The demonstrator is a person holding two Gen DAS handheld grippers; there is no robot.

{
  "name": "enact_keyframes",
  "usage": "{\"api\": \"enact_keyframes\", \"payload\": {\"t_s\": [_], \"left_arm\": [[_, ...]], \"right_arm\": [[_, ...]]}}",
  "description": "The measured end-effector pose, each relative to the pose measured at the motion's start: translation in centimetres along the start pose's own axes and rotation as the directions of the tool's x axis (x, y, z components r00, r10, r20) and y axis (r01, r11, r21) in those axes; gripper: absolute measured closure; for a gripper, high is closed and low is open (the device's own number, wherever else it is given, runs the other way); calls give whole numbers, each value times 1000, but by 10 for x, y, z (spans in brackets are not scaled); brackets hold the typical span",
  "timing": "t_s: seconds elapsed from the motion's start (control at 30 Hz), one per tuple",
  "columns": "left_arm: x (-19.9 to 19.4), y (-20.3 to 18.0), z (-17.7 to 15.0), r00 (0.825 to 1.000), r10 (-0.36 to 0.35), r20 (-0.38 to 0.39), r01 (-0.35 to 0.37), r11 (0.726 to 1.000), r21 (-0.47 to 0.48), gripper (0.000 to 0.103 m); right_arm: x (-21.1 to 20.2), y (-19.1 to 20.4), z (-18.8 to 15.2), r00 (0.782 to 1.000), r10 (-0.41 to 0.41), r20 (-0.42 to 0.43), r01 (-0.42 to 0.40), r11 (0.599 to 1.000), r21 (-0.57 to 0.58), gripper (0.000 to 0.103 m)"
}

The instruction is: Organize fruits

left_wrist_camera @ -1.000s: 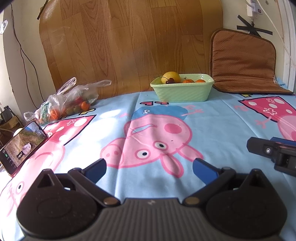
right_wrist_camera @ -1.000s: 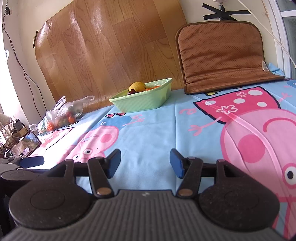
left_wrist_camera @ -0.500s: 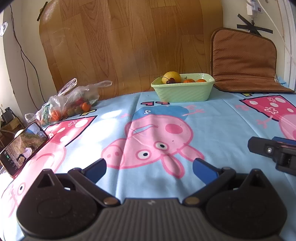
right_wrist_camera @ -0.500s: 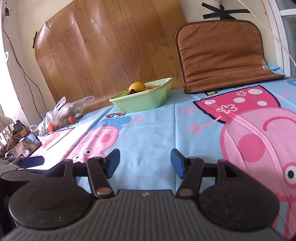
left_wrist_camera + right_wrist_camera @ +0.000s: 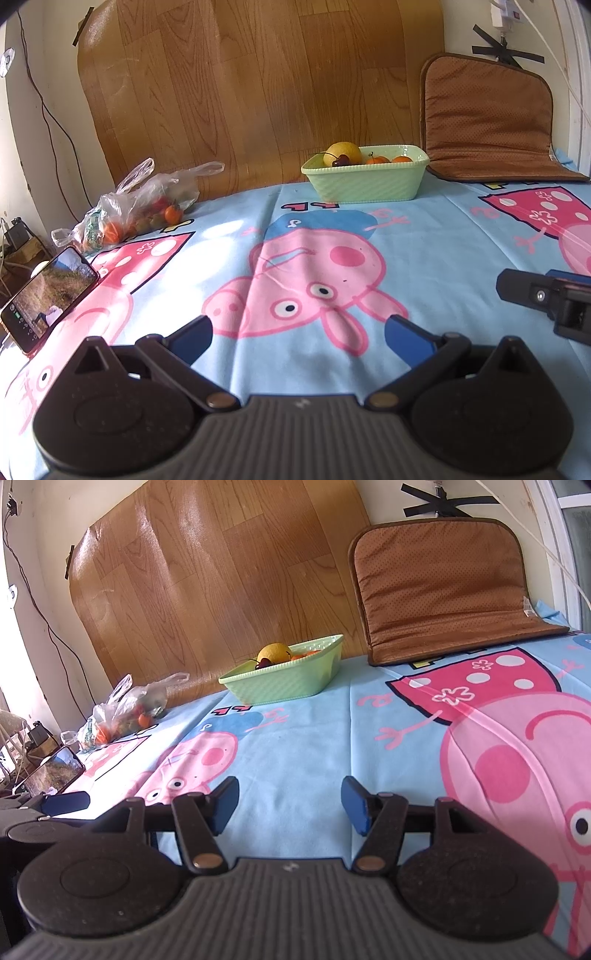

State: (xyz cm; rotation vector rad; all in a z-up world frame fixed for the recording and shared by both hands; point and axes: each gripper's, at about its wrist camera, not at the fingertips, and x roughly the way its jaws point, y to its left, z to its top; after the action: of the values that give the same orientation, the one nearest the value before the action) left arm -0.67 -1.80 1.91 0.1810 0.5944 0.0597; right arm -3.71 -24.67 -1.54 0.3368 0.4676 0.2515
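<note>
Looking along the left gripper (image 5: 297, 334): jaws spread, nothing held; green basket (image 5: 364, 184) with a few fruits far ahead, bagged fruit (image 5: 138, 212) ahead-left, untouched. Right wrist view: right gripper (image 5: 290, 805) also spread and empty, basket ahead-left, bag further left. Most sorting is judged still pending.

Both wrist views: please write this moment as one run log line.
left gripper: open, empty | right gripper: open, empty | green basket: holds fruit | plastic bag: fruit inside, untouched
</note>
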Motion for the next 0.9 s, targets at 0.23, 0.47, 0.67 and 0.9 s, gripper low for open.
{"api": "enact_keyframes", "payload": {"t_s": [0.23,0.47,0.67,0.9], "left_arm": [[-1,-1,-1,1000,-8,7,8,1000,-1,0],[-5,-1,-1,999,-11,30,11,1000,3,0],[-6,-1,0,999,-18,33,18,1000,-1,0],[-6,-1,-1,999,-20,31,21,1000,-5,0]], "right_arm": [[-1,-1,0,1000,3,4,-3,1000,11,39],[-1,-1,0,1000,3,5,-3,1000,11,39],[-1,-1,0,1000,3,5,-3,1000,11,39],[-1,-1,0,1000,4,5,-4,1000,12,39]]}}
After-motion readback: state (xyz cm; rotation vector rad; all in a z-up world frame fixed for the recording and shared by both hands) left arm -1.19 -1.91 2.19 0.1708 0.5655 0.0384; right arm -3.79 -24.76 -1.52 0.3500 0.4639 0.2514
